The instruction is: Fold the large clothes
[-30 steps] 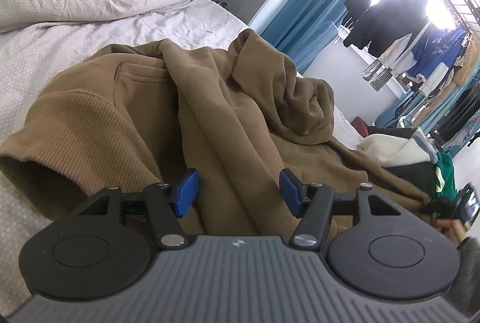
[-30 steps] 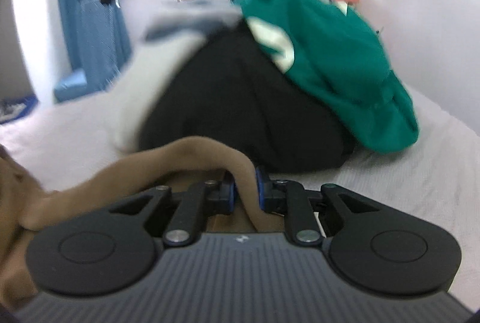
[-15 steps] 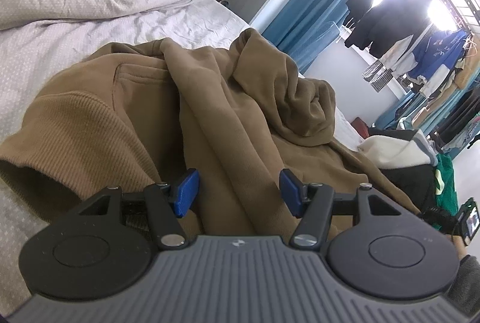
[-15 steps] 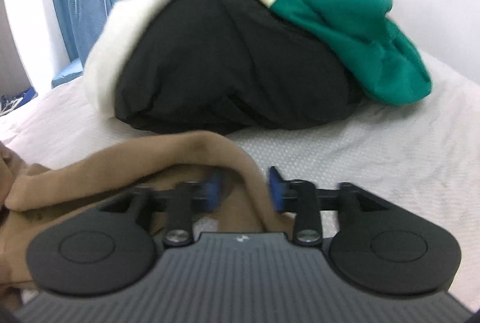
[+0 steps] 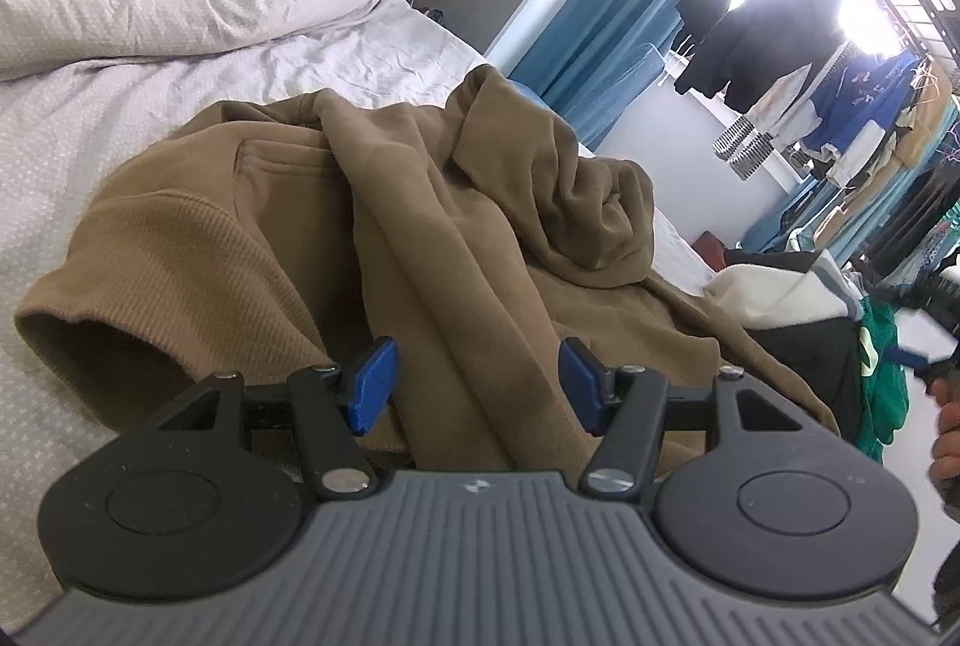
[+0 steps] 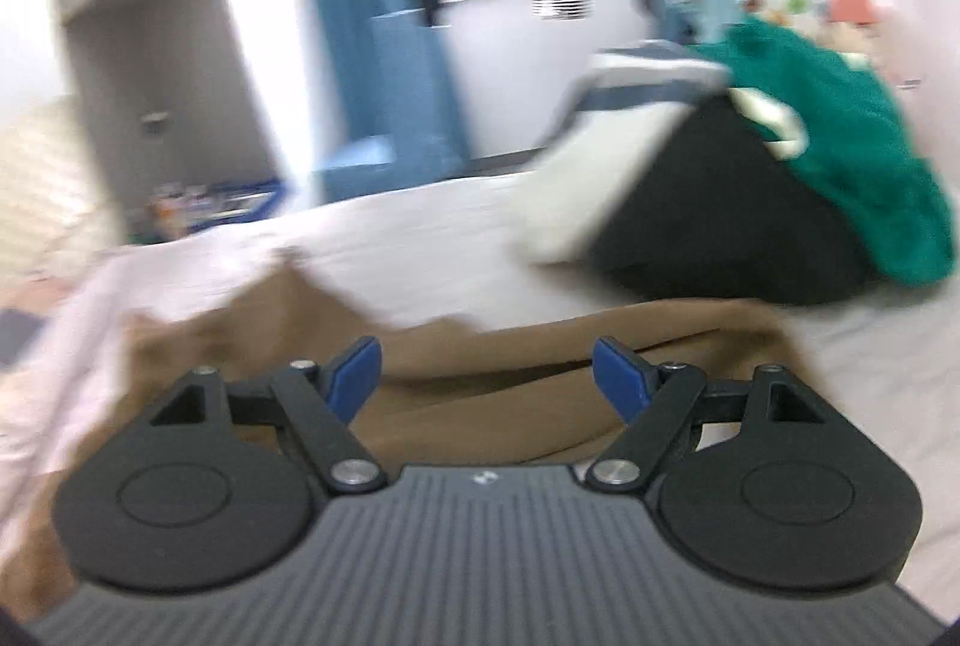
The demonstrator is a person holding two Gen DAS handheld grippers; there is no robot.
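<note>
The brown hoodie (image 5: pixel 420 238) lies crumpled on the bed (image 5: pixel 150 105), well short of any fold. Its ribbed hem opening faces the left wrist camera at the near left, a pocket seam shows above that, and the hood stands bunched in a heap toward the far right of the garment. A long ridge of fabric runs from the top of the hoodie down toward the camera.

The left hand-held gripper (image 5: pixel 477 391) sits low over the hoodie with its blue fingers (image 5: pixel 373 385) spread apart; the ridge of fabric lies between them, and neither finger visibly presses on it. Whether the fingers touch the cloth beneath cannot be told.

The right hand-held gripper (image 6: pixel 489 376) is likewise spread wide, holding nothing. This view is blurred. Under and just beyond its fingers lies a flattened brown part of the hoodie (image 6: pixel 540 364), resting on the bed (image 6: pixel 420 238).

Beyond the hoodie, near its far right edge, a pile of clothes (image 6: pixel 750 178) sits on the bed: a black garment at the bottom, a white one and a green one on top. A pillow (image 5: pixel 156 3) lies beyond the hoodie's left side, at the head of the bed. Clothes hang on a rail (image 5: pixel 810 63) past the bed.
</note>
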